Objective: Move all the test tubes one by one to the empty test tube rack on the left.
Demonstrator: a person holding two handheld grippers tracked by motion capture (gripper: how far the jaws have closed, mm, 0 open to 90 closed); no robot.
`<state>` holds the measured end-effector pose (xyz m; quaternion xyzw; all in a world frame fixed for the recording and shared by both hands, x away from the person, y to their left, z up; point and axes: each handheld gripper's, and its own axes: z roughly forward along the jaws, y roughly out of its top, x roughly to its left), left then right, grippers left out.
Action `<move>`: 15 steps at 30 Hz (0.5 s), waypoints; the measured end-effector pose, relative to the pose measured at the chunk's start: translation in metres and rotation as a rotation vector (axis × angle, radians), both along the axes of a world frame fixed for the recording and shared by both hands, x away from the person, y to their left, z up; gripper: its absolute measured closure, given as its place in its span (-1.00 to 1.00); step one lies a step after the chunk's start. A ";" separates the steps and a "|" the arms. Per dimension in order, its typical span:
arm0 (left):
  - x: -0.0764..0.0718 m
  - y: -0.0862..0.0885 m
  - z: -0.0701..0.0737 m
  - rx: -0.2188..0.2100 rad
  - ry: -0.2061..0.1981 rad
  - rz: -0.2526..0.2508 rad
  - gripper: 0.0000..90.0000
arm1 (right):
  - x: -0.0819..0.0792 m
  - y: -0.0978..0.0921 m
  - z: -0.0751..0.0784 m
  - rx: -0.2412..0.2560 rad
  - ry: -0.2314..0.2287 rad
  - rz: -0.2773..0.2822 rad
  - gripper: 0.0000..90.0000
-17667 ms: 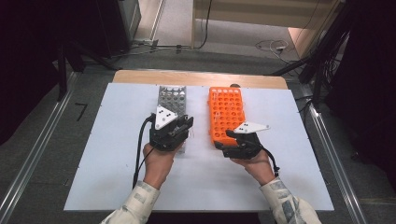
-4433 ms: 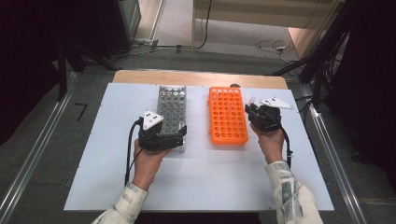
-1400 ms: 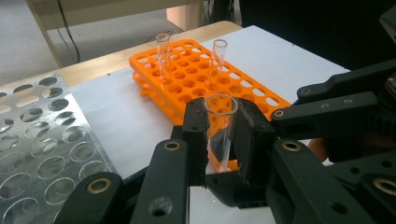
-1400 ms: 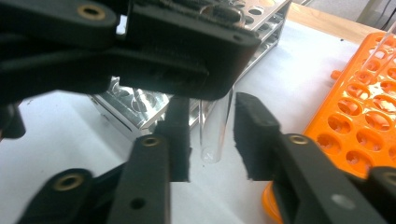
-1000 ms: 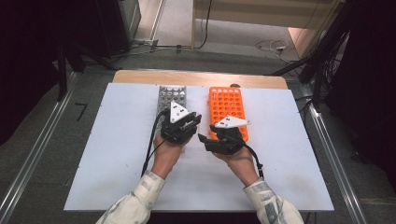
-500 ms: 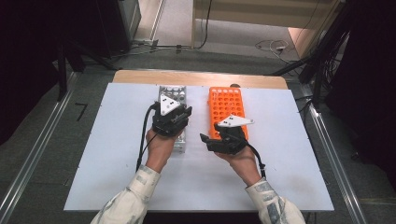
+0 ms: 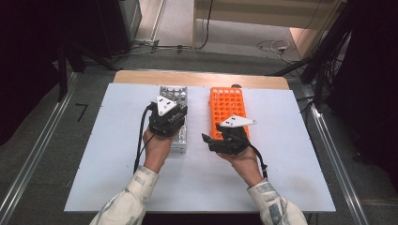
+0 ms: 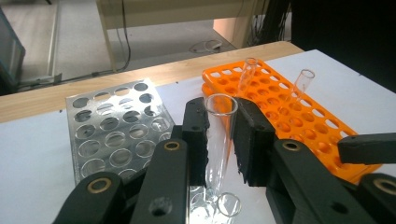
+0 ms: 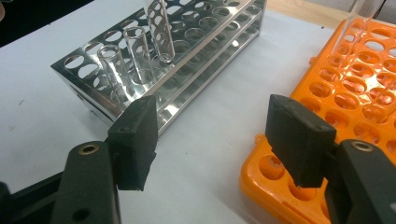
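The left gripper, held in the person's left hand, is clamped on a clear glass test tube, its two black jaws pressing the tube's sides just below the open rim. The tube stands nearly upright above the near end of the shiny perforated metal rack, with its lower end down among the rack's holes beside the rim of another tube already seated there. In the high view this gripper sits over the near half of the metal rack, the forearm coming up from the bottom edge and angled slightly towards the right.

The right gripper is released, its jaws spread wide with nothing between them, hovering low over the white table in the gap between the two racks. It points left towards the metal rack, where clear tubes stand in the near rows. The orange plastic tube rack lies just beside its far jaw. In the high view the right hand holds that gripper at the near end of the orange rack, wrist bent inwards
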<state>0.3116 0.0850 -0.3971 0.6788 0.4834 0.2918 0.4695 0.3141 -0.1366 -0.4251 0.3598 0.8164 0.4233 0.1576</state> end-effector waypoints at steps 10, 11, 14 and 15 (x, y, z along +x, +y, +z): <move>0.000 0.000 -0.007 0.022 0.013 0.006 0.66 | 0.000 0.000 -0.001 -0.003 -0.001 -0.002 -0.27; 0.000 0.000 -0.008 0.015 0.018 0.010 0.66 | 0.000 0.000 -0.001 -0.003 -0.001 -0.002 -0.27; 0.001 0.000 -0.011 0.021 0.029 0.008 0.66 | 0.000 0.000 -0.002 -0.004 0.001 -0.002 -0.27; 0.001 0.000 -0.012 0.022 0.032 0.010 0.66 | 0.000 0.000 -0.002 -0.005 0.001 -0.002 -0.27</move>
